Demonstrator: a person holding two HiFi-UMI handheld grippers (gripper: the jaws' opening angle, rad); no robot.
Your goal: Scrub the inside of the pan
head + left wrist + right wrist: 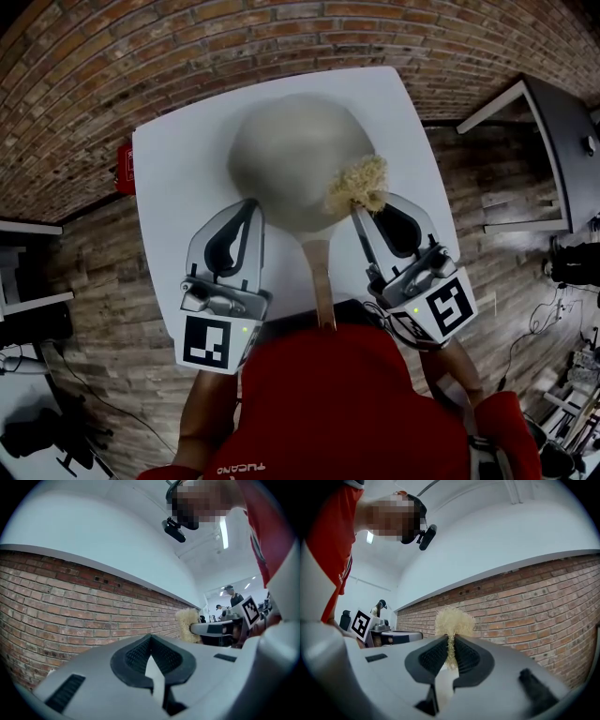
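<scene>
Straw-coloured scrubber (358,185) fibres are bulging out of the right gripper (362,221), whose jaws are pinching the tuft hard at its waist. The tuft is sitting at the right rim of the pan (291,155), seemingly against the inner wall. The pan itself is lying on a white table (178,169), looking soft and blurred. Its wooden handle (321,277) is running from the pan's near side toward the person, between the two tools. The left gripper (249,208) is waiting just beside the pan's near-left edge, jaws pressed together on nothing; whether it is touching the rim is unclear. By my reading, scrubbing is under way at the pan's right side. The next move is asking for firm sweeps from that rim across the pan's floor. With nothing gripping the handle, the pan may be sliding under pressure.
</scene>
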